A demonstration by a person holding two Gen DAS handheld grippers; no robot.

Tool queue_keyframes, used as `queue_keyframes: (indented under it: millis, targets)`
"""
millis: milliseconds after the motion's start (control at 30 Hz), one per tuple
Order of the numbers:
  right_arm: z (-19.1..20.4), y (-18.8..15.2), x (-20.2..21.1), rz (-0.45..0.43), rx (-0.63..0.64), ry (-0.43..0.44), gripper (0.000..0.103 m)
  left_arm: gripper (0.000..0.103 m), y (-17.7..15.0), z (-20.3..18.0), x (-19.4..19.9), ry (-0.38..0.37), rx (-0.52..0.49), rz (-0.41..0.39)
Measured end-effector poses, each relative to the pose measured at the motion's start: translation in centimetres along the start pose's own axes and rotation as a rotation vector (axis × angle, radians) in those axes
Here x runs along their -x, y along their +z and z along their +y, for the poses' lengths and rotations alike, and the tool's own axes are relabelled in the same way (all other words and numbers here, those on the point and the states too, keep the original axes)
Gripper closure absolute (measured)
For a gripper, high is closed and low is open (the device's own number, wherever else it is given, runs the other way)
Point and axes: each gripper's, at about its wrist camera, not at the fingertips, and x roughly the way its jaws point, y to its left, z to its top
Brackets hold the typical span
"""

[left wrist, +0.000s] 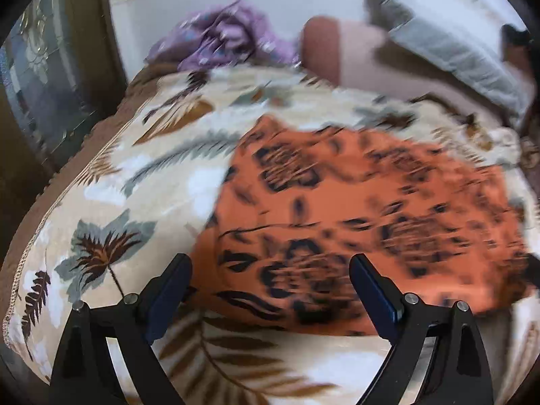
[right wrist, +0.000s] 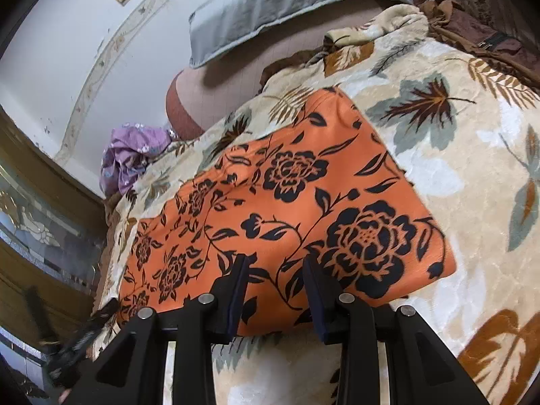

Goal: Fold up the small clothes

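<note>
The orange floral garment [right wrist: 287,202] lies flat on the leaf-patterned blanket [right wrist: 455,175] covering the bed. The left tongs [left wrist: 270,290] gape wide, empty, above its near-left corner; blur there suggests a hasty pinch could miss the hem or snag blanket pile. The right tongs [right wrist: 275,283] stand partly parted over the near edge, gripping nothing; a one-layer grab would skew the fold.

- The left gripper [left wrist: 270,290] at the bottom of the frame is black, with two arms that spread like a V.
- Its fingers [left wrist: 371,290] have dark blue flat pads.
- Round silver screws sit on each arm.
- The right gripper [right wrist: 275,290] looks the same: black arms, dark blue pads, shiny silver screws, and long cut-out slots near the bottom.
</note>
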Motion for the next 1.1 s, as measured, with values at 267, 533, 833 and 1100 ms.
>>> queue_keyframes:
  millis: [267, 533, 833, 1100]
  targets:
    - [0.4, 0.1, -1.6, -0.001, 0.013, -0.049, 0.066, 0.007, -0.8, 0.9, -3.9, 0.042, -0.011, 0.043]
    - [-0.6, -0.1, -3.8, 0.087, -0.013, -0.089, 0.066, 0.007, -0.6, 0.4, -3.6, 0.064, -0.04, 0.035]
    - [0.8, -0.2, -1.2, 0.041, 0.015, 0.04, 0.065, 0.007, -1.0, 0.1, -2.3, 0.063, -0.062, 0.031]
    - [1.5, -0.7, -0.4, 0.047, 0.039, 0.079, 0.064, 0.007, -1.1, -0.3, -0.1, 0.045, -0.067, 0.002]
